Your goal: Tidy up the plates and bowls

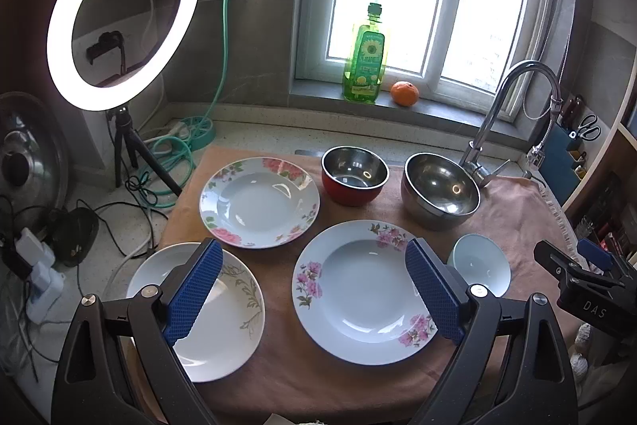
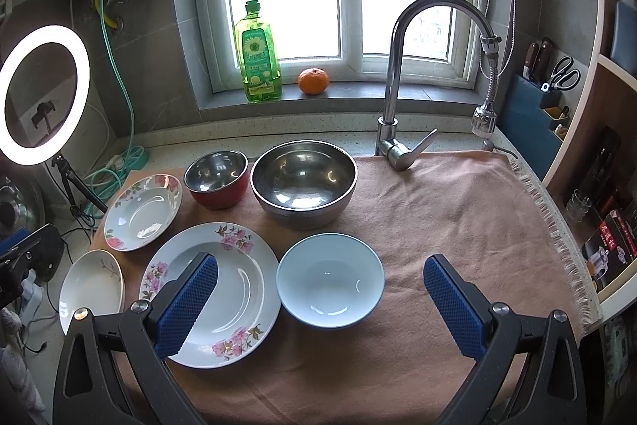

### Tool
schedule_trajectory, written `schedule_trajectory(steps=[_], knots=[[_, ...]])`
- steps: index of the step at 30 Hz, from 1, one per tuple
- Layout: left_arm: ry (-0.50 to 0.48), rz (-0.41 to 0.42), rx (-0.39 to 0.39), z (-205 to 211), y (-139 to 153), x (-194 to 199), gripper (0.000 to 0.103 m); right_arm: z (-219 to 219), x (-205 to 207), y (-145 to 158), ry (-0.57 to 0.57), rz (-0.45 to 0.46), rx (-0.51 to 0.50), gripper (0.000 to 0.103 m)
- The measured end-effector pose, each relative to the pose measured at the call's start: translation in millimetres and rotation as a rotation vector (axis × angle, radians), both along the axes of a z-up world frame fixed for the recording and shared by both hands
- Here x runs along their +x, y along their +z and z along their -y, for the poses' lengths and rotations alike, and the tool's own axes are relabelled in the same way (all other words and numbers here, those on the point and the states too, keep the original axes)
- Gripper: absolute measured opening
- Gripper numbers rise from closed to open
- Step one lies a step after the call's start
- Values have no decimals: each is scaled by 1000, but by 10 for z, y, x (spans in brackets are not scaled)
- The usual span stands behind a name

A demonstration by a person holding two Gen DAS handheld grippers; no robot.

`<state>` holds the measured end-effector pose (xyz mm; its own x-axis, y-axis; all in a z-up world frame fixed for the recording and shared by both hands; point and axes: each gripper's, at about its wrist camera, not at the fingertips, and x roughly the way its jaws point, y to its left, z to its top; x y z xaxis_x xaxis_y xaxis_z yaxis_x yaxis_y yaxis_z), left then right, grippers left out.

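On a pink cloth (image 2: 438, 226) lie three plates. A large pink-flowered plate (image 1: 362, 291) (image 2: 235, 289) is nearest, a rose-rimmed plate (image 1: 258, 202) (image 2: 141, 212) sits behind it, and a white leaf-patterned plate (image 1: 223, 321) (image 2: 91, 285) lies at the left. A light blue bowl (image 1: 483, 265) (image 2: 330, 279), a red steel-lined bowl (image 1: 354, 176) (image 2: 217, 178) and a big steel bowl (image 1: 442, 190) (image 2: 304, 182) stand apart. My left gripper (image 1: 314, 289) hovers open above the plates. My right gripper (image 2: 322, 301) hangs open over the blue bowl; it also shows at the right edge (image 1: 589, 265).
A tap (image 2: 402, 82) rises at the cloth's back edge. A green soap bottle (image 2: 258, 54) and an orange (image 2: 313, 81) stand on the windowsill. A ring light on a tripod (image 1: 123, 14), cables and a pot lid (image 1: 24, 162) crowd the left. A knife holder (image 2: 549, 82) and shelves are right.
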<state>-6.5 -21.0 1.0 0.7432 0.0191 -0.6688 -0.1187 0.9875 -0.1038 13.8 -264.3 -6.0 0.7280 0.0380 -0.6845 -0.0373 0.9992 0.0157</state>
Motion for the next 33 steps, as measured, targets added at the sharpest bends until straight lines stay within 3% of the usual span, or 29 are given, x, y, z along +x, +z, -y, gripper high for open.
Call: schedule_trajectory(steps=[15, 26, 28, 33], knots=[[3, -22, -10, -42, -70, 50, 93, -25, 52, -80, 23, -19, 6, 102], [33, -100, -79, -261, -299, 69, 88, -115, 201, -178, 138, -49, 38, 102], [42, -114, -96, -304, -338, 64, 84, -153, 267, -198, 180, -69, 42, 99], [50, -154, -160, -385, -450, 46, 71, -265, 462, -239, 290, -131, 56, 79]])
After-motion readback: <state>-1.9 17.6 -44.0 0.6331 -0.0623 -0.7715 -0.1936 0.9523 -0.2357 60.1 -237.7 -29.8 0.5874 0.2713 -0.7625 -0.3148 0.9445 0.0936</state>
